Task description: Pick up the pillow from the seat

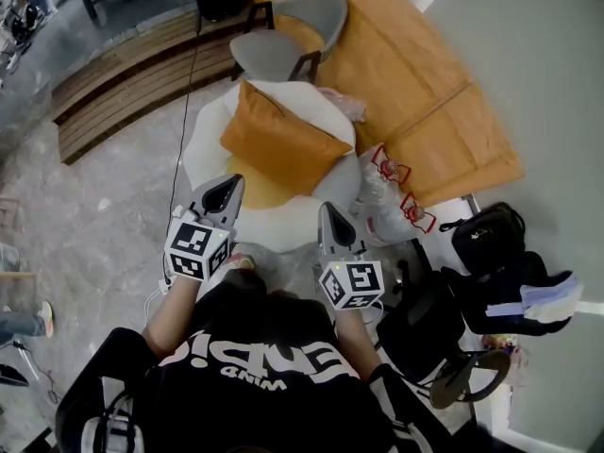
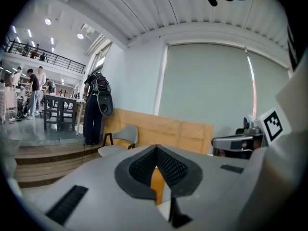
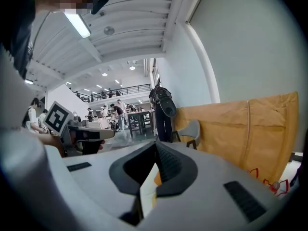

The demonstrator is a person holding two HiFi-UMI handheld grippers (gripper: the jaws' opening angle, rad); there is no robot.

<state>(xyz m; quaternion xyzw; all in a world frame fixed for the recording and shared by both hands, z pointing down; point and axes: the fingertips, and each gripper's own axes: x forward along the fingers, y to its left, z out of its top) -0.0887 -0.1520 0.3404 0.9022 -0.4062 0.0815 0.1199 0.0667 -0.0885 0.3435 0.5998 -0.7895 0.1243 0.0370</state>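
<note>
On white seat [image 1: 204, 138], 12 o'clock from us: orange pillow [image 1: 283, 144]. Left tool [image 1: 231, 185] and right tool [image 1: 328, 211] both clenched, empty, near its 6 o'clock edge. We judge: open both wide first, then pinch corners at 9 and 3 o'clock.

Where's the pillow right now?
Head view, upper centre: the orange pillow sits on the white seat, just ahead of the left claw and right claw, grey chair beyond.
</note>
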